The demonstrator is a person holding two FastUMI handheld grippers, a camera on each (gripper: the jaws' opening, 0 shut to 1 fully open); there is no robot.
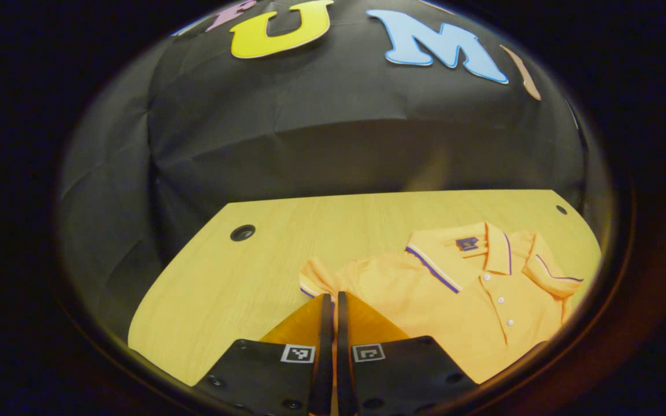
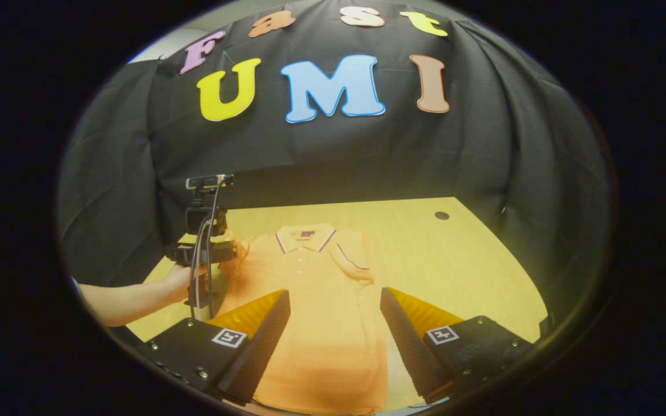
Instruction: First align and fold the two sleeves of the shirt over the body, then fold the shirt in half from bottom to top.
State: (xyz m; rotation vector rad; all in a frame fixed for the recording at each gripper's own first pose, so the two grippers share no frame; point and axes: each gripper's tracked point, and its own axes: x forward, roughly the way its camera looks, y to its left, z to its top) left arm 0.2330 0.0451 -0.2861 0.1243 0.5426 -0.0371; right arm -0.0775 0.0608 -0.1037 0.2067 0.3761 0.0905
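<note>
Black cloth walls close round a pale wooden counter with a small round hole near each far corner. An orange polo shirt lies face up on it, collar toward the far edge and hem toward the near edge, buttons down the placket. In the right gripper view, one short sleeve is already folded in over the chest on the side toward the right edge of the counter. The right claw hovers above the lower body of the shirt with its fingers spread wide, nothing between them. In the left gripper view, the left claw has its fingers drawn together almost to touching, their tips at the striped cuff of the other sleeve; a sliver of orange shows in the gap, so it seems to be pinching cloth, though the view is too tight to be sure. In the right gripper view that claw sits at the shirt's shoulder near the counter's left edge, carried by a hand on a bare forearm.
</note>
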